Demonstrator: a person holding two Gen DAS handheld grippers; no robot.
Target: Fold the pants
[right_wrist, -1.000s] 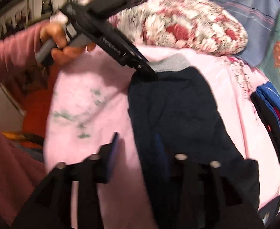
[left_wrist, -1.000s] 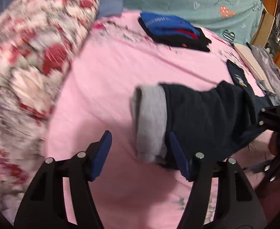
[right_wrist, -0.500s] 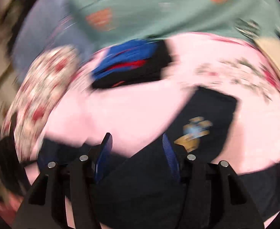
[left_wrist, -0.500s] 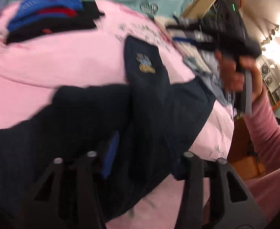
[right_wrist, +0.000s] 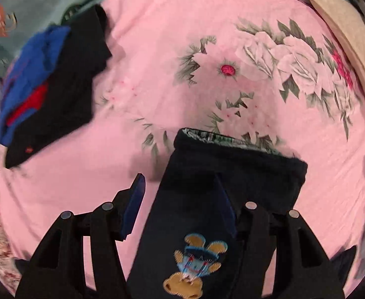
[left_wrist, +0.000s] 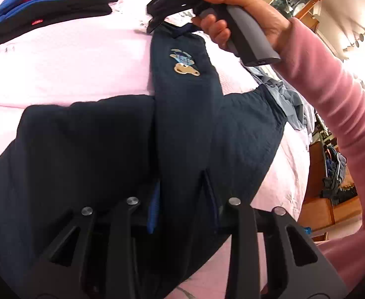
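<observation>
**A:** So the pants (left_wrist: 187, 134) are dark navy, thick fleecy-looking knit, lying on a pink bedsheet (left_wrist: 70, 62). One leg is laid up and across the rest of them, and it has an embroidered cartoon patch (left_wrist: 184, 62), tan and light blue, near the end.

**B:** What are the claws doing?

**A:** The left gripper (left_wrist: 182, 214) has that leg running between its blue-padded fingers (left_wrist: 153, 211), which sit close against the cloth on both sides, so it looks clamped on the fabric. The right gripper (right_wrist: 180, 209) is spread wide: its left pad (right_wrist: 132, 208) stands clear over the sheet, and the other one lies against the leg.

**B:** Anything one camera gets that the other misses?

**A:** Yeah. The left wrist view shows the person's hand (left_wrist: 244, 12) in a pink sleeve gripping the grey handle of the right tool, whose nose is down at the far end of the leg. The right wrist view shows the leg's open hem, with a plaid lining (right_wrist: 222, 140) peeking out, plus the big printed peonies (right_wrist: 287, 67) on the sheet.

**B:** Other stuff around?

**A:** A folded stack of black, blue and red clothes (left_wrist: 45, 7) farther up the bed, well apart from the pants, and crumpled light-blue fabric (left_wrist: 289, 99) at the sheet's right edge.
</observation>
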